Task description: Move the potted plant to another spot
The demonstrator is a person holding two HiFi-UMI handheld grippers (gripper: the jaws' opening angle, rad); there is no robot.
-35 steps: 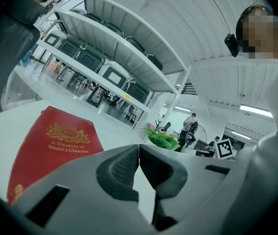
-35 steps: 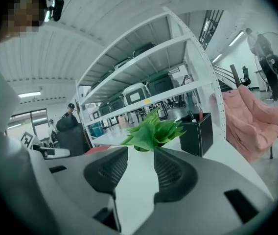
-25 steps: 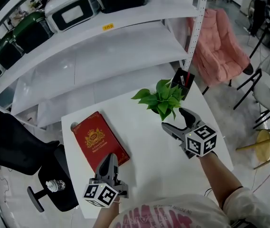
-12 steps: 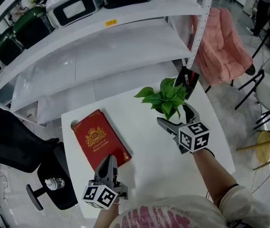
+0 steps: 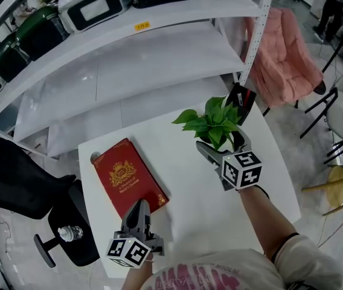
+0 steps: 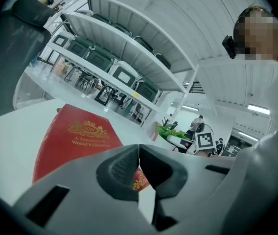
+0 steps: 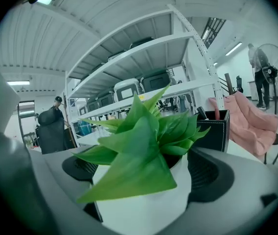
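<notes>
One potted plant (image 5: 214, 121), upright, leaves up, between parted right gripper (image 5: 221, 145) jaws

The potted plant (image 5: 215, 123) is small, with broad, pointed, bright green leaves (image 7: 141, 131) fanning out of a plain white round pot (image 7: 149, 204). It stands upright on the white surface (image 5: 189, 192), right of centre in the head view, near the surface's far right corner. In the right gripper view it fills the lower middle, the pot between the wide-apart jaws of the right hand-held gripper (image 5: 223, 145). Whether the pads touch it cannot be told.
</notes>
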